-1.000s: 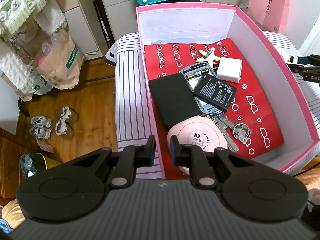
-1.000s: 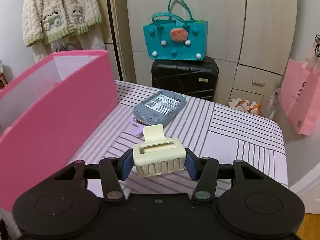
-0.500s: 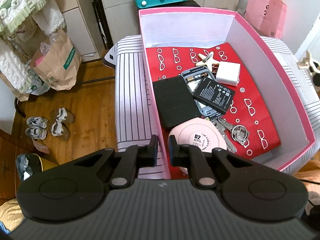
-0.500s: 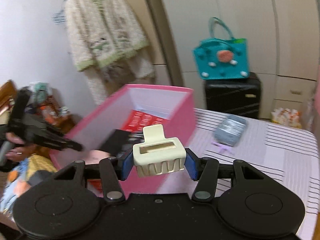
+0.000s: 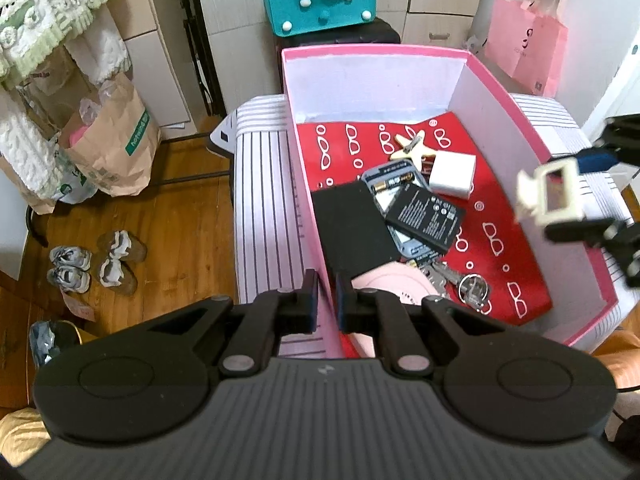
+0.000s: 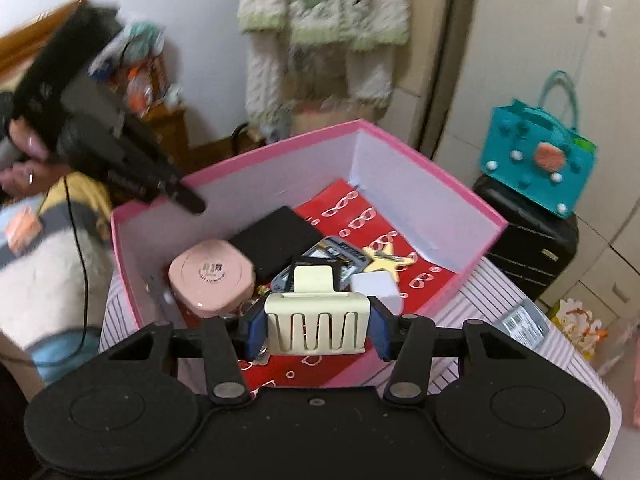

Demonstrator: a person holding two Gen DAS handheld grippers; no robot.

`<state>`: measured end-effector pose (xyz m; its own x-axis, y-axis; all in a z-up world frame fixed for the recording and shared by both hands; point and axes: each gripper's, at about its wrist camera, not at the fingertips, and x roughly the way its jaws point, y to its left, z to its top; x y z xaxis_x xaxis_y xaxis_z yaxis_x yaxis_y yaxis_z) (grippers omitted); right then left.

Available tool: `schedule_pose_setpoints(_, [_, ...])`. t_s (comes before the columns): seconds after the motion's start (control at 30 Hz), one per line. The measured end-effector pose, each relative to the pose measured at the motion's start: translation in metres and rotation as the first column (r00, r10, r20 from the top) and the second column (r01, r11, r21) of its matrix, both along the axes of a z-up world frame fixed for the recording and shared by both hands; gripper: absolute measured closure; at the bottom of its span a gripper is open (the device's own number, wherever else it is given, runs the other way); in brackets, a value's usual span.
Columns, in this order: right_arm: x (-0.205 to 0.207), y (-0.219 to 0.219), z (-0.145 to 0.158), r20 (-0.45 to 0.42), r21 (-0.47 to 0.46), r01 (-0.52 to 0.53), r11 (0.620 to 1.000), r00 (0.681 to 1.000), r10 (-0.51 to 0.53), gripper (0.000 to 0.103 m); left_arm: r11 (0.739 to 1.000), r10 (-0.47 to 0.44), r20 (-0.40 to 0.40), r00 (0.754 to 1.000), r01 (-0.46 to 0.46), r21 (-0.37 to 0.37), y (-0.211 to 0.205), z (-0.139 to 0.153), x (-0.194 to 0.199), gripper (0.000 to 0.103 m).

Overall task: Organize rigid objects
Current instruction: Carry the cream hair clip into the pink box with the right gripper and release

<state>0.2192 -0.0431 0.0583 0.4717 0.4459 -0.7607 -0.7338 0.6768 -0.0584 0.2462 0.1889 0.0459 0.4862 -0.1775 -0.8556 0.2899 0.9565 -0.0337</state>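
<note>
1. Left wrist view: our left tool [image 5: 327, 300] has its fingers nearly together with nothing held, hovering at 6 o'clock over the near-left wall of the pink box [image 5: 376, 53]. Inside lie a black case [image 5: 354, 229], a battery [image 5: 426, 213], a white charger [image 5: 453, 174], a star clip [image 5: 414, 147], keys [image 5: 448, 280] and a pink compact [image 5: 390, 280]. At 3 o'clock our right tool [image 5: 568, 196] carries the cream hair claw [image 5: 550, 196] above the box's right wall.

2. We judge the step in hand to be the delivery of the claw into the box; the next move calls for lowering over a bare patch of the red lining [image 5: 496, 216] and parting the fingers.

3. Right wrist view: our right tool [image 6: 316, 330] is clamped on the hair claw [image 6: 316, 330], blue pads [image 6: 256, 330] pressing both its sides, above the box's near rim [image 6: 400, 364]. A grey case [image 6: 520, 324] lies on the striped surface [image 6: 484, 284] at 3 o'clock, outside the box.

4. Writing: the paper bag [image 5: 116, 140] shows green lettering, and the compact and battery carry print, none of which we can read with confidence.
</note>
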Motion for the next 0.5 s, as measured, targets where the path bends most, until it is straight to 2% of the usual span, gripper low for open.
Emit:
schedule_pose_setpoints(0.17, [0.003,0.017,-0.013,-0.05,-0.068,-0.06,0.996,0.997,0.057,0.047,1.0,-0.002,0.003,1.0,0.002,-0.008,0.001,0.003,0.003,0.095])
schedule_pose_setpoints(0.33, [0.008,0.027,-0.028,-0.1,-0.104,-0.077,0.992,0.993,0.067,0.047,1.0,-0.005,0.011,1.0,0.006,-0.012,0.003,0.002,0.001,0.095])
schedule_pose_setpoints(0.43, [0.01,0.027,-0.031,-0.097,-0.101,-0.061,0.993,0.994,0.051,0.047,1.0,-0.009,0.018,1.0,0.009,-0.008,0.002,0.002,-0.001,0.095])
schedule_pose_setpoints(0.5, [0.01,0.023,-0.026,-0.077,-0.084,-0.034,0.996,0.997,0.028,0.043,1.0,-0.016,0.024,1.0,0.016,0.004,0.001,0.001,-0.002,0.095])
